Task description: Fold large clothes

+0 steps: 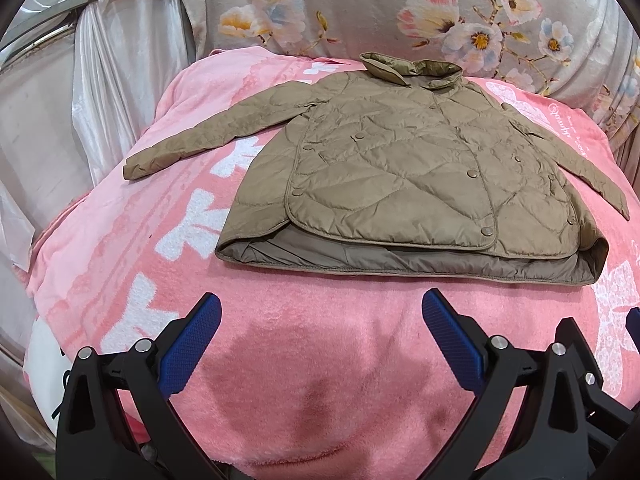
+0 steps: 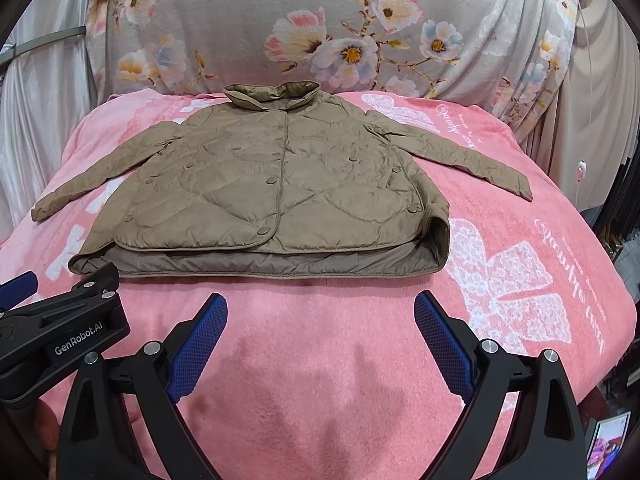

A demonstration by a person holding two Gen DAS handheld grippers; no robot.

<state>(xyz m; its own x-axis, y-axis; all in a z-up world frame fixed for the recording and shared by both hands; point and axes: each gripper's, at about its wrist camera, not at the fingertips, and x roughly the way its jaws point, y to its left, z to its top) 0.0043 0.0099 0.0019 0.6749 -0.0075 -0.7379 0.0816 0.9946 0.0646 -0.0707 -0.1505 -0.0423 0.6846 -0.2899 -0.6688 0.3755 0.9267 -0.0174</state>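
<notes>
A tan quilted jacket (image 1: 400, 168) lies flat, front up and buttoned, on a pink blanket (image 1: 304, 320), collar at the far side, hem toward me, both sleeves spread out sideways. It also shows in the right wrist view (image 2: 272, 192). My left gripper (image 1: 320, 312) is open and empty, held above the blanket just short of the hem. My right gripper (image 2: 320, 312) is open and empty too, in front of the hem. The left gripper's black body (image 2: 60, 328) shows at the right view's left edge.
A grey floral cover (image 2: 340, 32) rises behind the jacket. Silvery curtains (image 1: 112, 80) hang at the left. The pink blanket (image 2: 520, 280) with white bow prints drops off at the right, where dark clutter (image 2: 624, 208) stands.
</notes>
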